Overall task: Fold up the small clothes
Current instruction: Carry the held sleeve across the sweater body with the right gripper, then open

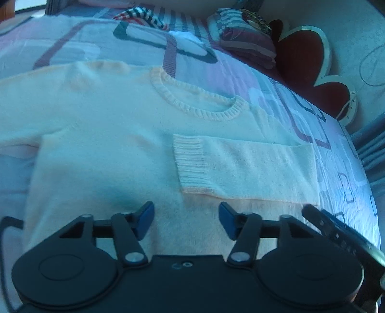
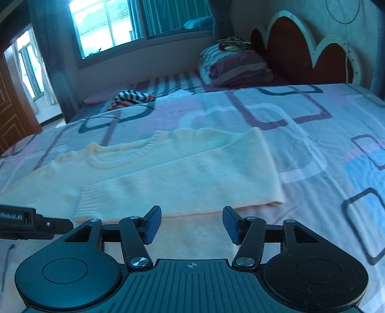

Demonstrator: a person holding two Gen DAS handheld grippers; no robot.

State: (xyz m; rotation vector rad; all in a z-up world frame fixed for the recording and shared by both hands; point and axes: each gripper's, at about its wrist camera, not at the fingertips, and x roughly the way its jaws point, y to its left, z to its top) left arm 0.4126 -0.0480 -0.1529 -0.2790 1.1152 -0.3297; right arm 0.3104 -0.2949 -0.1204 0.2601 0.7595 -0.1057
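A pale cream knit sweater (image 1: 108, 134) lies flat on the bed, ribbed collar (image 1: 197, 98) away from me. Its right sleeve (image 1: 245, 168) is folded across the chest, with the ribbed cuff (image 1: 190, 163) near the middle. The left sleeve (image 1: 21, 115) stretches out to the left. My left gripper (image 1: 186, 220) is open and empty, just above the lower body of the sweater. My right gripper (image 2: 191, 226) is open and empty above the sweater (image 2: 168, 178), near the folded sleeve's edge. The right gripper's body shows in the left wrist view (image 1: 336, 231).
The bed has a patterned sheet (image 2: 300, 134). A striped garment (image 2: 132, 97) lies at the far side. A folded striped quilt (image 2: 235, 65) sits by the red scalloped headboard (image 2: 300, 50). A window (image 2: 134, 21) and a doorway (image 2: 26, 67) are beyond the bed.
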